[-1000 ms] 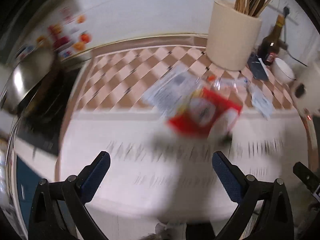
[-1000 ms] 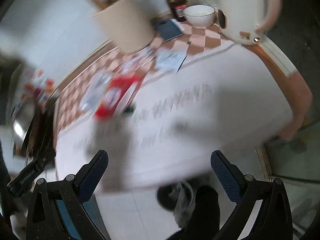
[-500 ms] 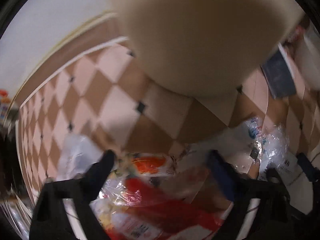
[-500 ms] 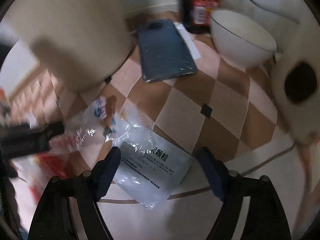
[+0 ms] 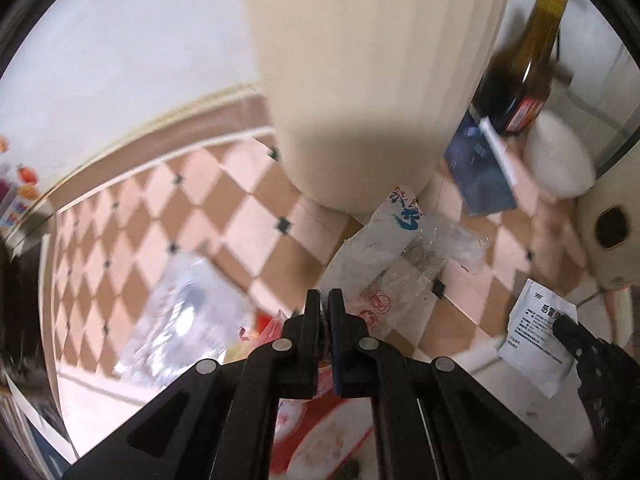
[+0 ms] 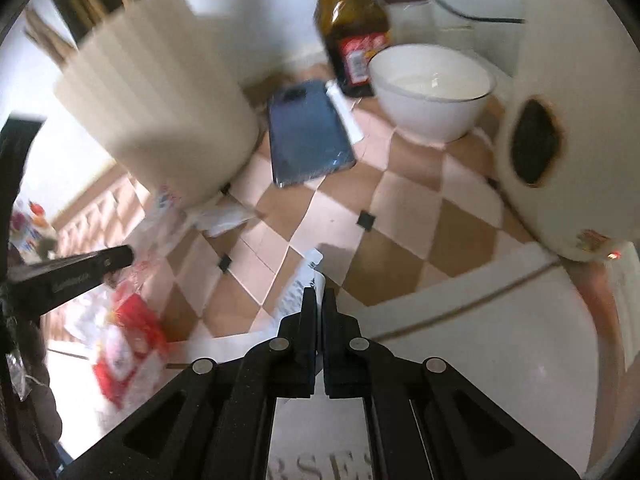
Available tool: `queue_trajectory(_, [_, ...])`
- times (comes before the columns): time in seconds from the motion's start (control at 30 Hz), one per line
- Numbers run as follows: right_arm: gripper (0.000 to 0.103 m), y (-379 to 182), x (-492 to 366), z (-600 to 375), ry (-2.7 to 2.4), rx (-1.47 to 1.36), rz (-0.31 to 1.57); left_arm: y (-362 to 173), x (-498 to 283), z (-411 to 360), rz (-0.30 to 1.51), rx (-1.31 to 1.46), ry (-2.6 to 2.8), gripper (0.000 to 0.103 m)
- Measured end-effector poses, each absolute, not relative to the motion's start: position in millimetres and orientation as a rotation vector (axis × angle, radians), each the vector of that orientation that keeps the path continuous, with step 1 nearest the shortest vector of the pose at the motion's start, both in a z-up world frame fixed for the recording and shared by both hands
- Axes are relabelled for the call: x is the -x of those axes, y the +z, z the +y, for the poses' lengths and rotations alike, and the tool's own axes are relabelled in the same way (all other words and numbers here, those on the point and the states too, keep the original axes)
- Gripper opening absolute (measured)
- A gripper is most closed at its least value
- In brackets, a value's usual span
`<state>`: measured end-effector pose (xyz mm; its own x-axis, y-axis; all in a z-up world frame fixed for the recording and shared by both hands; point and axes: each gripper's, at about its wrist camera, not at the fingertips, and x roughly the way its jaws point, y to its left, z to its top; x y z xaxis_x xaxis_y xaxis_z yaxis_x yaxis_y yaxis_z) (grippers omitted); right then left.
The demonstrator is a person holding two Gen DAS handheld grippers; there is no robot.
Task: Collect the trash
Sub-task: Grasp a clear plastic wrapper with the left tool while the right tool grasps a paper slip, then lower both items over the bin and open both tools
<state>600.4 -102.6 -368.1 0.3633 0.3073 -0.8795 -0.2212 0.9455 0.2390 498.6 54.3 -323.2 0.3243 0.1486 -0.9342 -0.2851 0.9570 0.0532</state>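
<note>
My left gripper (image 5: 324,294) points down at a heap of wrappers, its jaws closing tight on the red-and-white snack wrapper (image 5: 316,412) that bunches up beneath them. A clear wrapper with blue print (image 5: 400,240) lies just beyond its tips, and a clear bag (image 5: 188,312) to their left. My right gripper (image 6: 318,290) has its jaws closing on a white printed sachet (image 6: 310,270), which stands on edge between the pads. The left wrist view shows this sachet (image 5: 532,340) at the lower right with the right gripper (image 5: 560,324) on it. In the right wrist view the left gripper (image 6: 120,258) hovers over the red wrapper (image 6: 132,324).
A cream ribbed utensil holder (image 6: 160,100) stands close behind the wrappers on the checkered mat (image 6: 400,208). Behind it are a blue phone (image 6: 308,132), a dark bottle (image 6: 352,20) and a white bowl (image 6: 432,92). A white kettle (image 6: 572,100) fills the right side.
Both grippers came in from the table's front edge and down onto the mat. They stood wide open before; the left now pinches the red wrapper and the right the white sachet.
</note>
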Motion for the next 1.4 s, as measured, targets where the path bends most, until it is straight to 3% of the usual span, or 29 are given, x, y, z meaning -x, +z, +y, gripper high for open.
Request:
queue_trajectory(0.17, [0.002, -334, -581, -115, 0.373, -0.148, 1.118, -273, -431, 67, 1.129, 0.176, 0.324, 0.002])
queue_trajectory(0.4, [0.002, -273, -484, -119, 0.460, -0.160, 1.048, -248, -315, 78, 1.066, 0.223, 0.412, 0.002])
queue_trajectory(0.63, [0.002, -250, -351, -105, 0.486, -0.099, 1.021, -264, -194, 64, 1.037, 0.199, 0.413, 0.002])
queue_trajectory(0.83, [0.002, -269, -233, -100, 0.463, -0.046, 1.087, -289, -122, 54, 1.059, 0.200, 0.389, 0.002])
queue_trajectory(1.07, [0.002, -332, -162, -108, 0.445, -0.018, 1.230, -370, -67, 50, 1.222, 0.317, 0.359, 0.002])
queue_trajectory(1.27, [0.002, -438, -136, -113, 0.428, 0.020, 1.393, -511, -36, 68, 1.471, 0.509, 0.385, 0.003])
queue_trajectory(1.4, [0.002, -543, -133, -114, 0.409, -0.009, 1.515, -634, -32, 82, 1.620, 0.589, 0.418, 0.003])
